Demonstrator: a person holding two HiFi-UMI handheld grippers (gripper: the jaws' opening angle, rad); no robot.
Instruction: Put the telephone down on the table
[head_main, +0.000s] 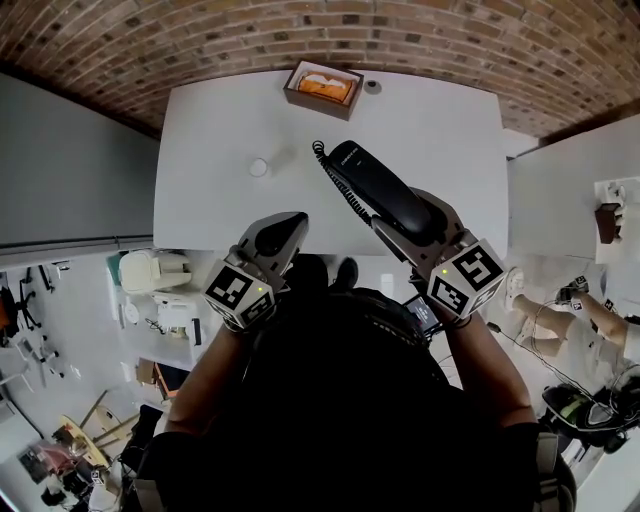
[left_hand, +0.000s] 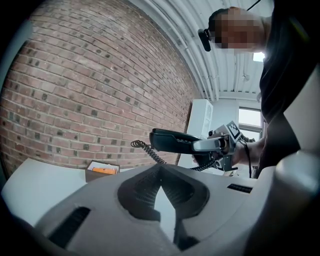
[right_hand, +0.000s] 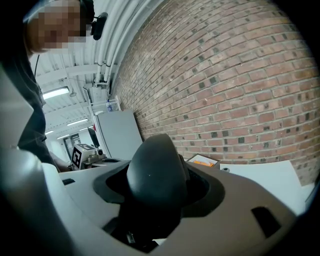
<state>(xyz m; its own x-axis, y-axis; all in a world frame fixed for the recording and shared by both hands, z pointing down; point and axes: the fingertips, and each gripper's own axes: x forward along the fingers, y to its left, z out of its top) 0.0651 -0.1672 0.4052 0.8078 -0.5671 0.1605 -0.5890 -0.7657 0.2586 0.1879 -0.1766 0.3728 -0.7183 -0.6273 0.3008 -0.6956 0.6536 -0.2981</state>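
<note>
Here, the right gripper (head_main: 418, 222) clamps its jaws on one end of a black telephone (head_main: 372, 180) handset, held in the air above the white table (head_main: 220, 130) — its coiled cord (head_main: 338, 180) running alongside. The left gripper (head_main: 283, 230), jaws together on nothing, hangs near it. The plastic looks rigid, smooth and probably light; the narrow mid-handle seems the surest hold, and the cord may tug. No brand or lettering is legible — only square markers.
</note>
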